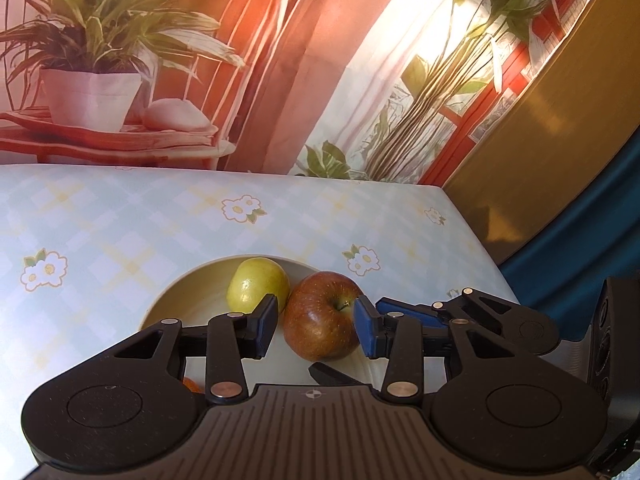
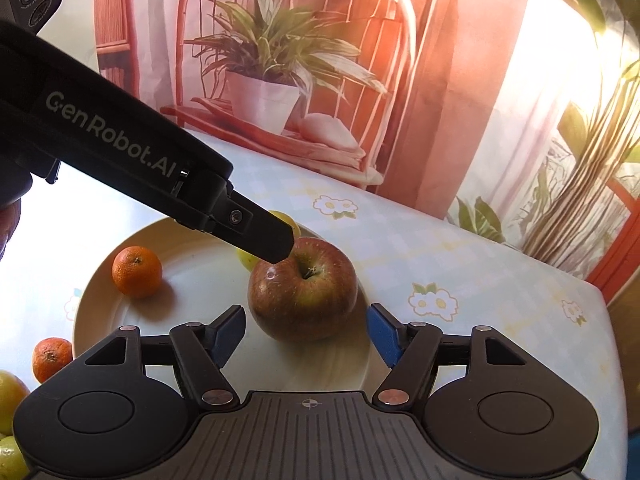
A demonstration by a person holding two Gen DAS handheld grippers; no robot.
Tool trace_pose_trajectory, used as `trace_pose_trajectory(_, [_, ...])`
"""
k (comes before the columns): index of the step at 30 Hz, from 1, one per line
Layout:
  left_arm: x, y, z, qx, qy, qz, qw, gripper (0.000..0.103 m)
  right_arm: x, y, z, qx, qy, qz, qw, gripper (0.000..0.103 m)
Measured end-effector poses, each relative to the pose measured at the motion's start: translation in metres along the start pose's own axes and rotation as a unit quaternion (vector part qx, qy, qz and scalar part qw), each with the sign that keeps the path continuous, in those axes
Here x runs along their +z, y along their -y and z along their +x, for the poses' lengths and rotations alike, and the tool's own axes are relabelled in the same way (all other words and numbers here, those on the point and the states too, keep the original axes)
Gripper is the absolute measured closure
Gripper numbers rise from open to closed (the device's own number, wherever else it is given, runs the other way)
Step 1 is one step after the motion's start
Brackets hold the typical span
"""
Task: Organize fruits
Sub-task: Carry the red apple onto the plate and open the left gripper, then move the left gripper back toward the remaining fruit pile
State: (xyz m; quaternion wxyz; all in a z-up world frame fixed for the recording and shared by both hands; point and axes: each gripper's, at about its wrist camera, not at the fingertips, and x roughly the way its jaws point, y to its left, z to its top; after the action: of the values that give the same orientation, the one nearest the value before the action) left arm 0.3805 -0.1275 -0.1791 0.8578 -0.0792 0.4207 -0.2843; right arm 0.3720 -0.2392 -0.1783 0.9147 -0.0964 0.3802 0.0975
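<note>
A red apple [image 2: 303, 292] rests on a cream plate [image 2: 92, 304], stem up. My right gripper [image 2: 306, 334] is open, one blue pad on each side of the apple's near half and neither touching it. My left gripper [image 1: 316, 324] is open with a narrower gap and nothing clamped; the apple [image 1: 322, 316] lies just beyond its tips. In the right wrist view one of the left gripper's fingers [image 2: 266, 234] rests at the apple's upper left. A yellow-green apple [image 1: 258, 288] sits behind the red one, and a tangerine [image 2: 137, 271] lies at the plate's left.
Another tangerine [image 2: 51, 358] and yellow-green fruits [image 2: 10, 400] lie off the plate at the lower left. The floral tablecloth [image 2: 434, 302] runs to the table's right edge [image 2: 612, 320]. A printed plant backdrop [image 1: 92, 40] stands behind the table.
</note>
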Motion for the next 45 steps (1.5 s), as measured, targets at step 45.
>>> trace_pose_trajectory(45, [-0.107, -0.022, -0.172, 0.134, 0.099, 0.097, 0.9812, 0.051, -0.053, -0.059, -0.110, 0.027, 0.055, 0.163, 0.985, 0.040])
